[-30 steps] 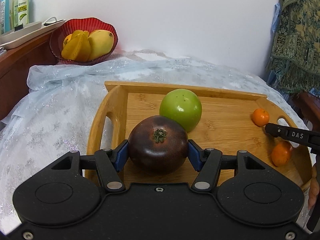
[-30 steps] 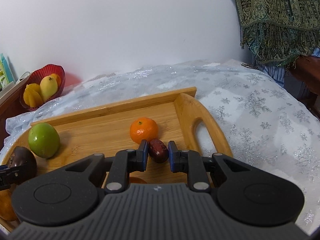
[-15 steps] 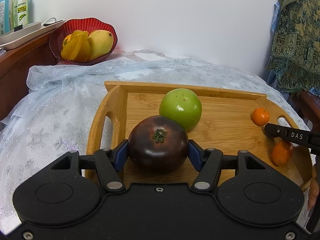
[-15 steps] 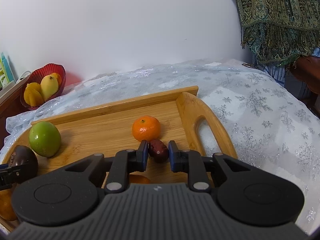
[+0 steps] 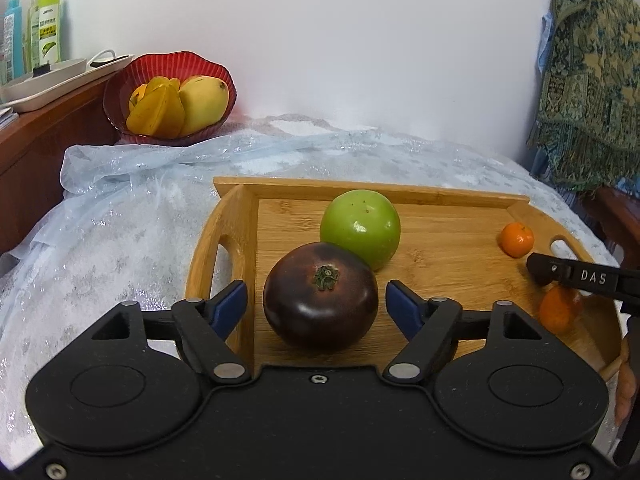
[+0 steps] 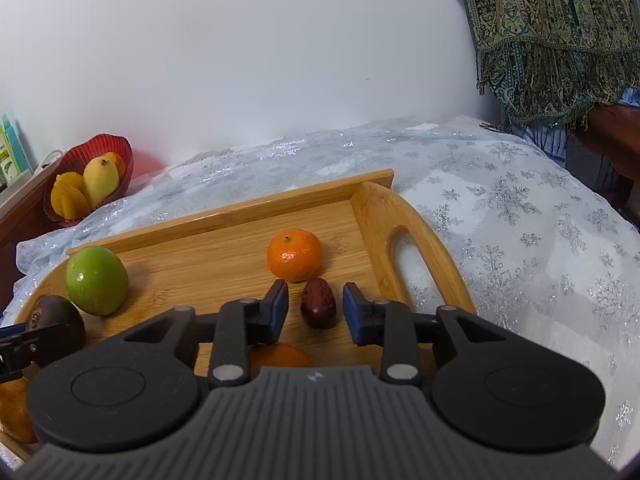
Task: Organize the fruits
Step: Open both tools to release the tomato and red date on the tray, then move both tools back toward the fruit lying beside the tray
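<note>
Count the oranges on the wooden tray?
3 oranges: one beside the date, one half hidden under the right gripper, one at the tray's left edge; others may be hidden.

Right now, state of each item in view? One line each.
left tool: open, pads clear of the fruit.
right tool: open, pads clear of the fruit.
dark tomato: resting on tray, ungripped, stem facing camera.
red date: lying on tray, ungripped.
green apple: on tray, behind the tomato.
mandarin: on tray, just behind the date.
wooden tray: flat on cloth.
red bowl: holds yellow fruit.
</note>
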Motion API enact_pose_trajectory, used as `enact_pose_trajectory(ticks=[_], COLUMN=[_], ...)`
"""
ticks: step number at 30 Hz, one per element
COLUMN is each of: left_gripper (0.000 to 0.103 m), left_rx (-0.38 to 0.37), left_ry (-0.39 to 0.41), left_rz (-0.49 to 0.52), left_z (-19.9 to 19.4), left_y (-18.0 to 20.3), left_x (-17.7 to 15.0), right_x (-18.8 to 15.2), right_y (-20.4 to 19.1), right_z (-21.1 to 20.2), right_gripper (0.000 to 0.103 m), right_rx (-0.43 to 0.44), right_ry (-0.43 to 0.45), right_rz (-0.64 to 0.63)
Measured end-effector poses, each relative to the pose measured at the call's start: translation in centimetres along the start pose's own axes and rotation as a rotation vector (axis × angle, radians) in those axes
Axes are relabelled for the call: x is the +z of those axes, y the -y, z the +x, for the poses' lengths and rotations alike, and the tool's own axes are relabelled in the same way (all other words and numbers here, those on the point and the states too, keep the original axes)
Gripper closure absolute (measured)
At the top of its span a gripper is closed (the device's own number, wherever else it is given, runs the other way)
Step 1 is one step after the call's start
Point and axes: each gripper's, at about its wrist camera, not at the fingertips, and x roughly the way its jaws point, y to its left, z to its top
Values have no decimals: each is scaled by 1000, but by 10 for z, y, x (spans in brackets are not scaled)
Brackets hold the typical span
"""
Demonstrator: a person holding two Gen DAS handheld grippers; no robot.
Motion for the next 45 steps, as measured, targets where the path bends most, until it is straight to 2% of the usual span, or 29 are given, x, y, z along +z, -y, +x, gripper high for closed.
enact_pose_trajectory(ticks=[3, 21, 27, 30, 40, 45], left_gripper=[22, 16, 15, 15, 13, 12], left_rx=[-4, -50, -65, -73, -77, -83], left_ry=[14, 75, 125, 148, 158, 165], left_rz=[-13, -16, -51, -29, -11, 11], left_z=[-5, -54, -72, -80, -99, -107], left_y=[-2, -4, -3, 4, 10, 17], left_x=[0, -29, -38, -46, -80, -101], right_x=[-2, -29, -57, -71, -107, -124], right_y=[-1, -15, -20, -25, -34, -40], right_z=[-7, -76, -98, -108, -130, -140], right_gripper=[43, 27, 23, 21, 14, 14], right_rx=[7, 4, -2, -13, -41, -61], right_ry=[19, 237, 263, 280, 295, 308], right_rz=[-1, -55, -73, -101, -170, -178])
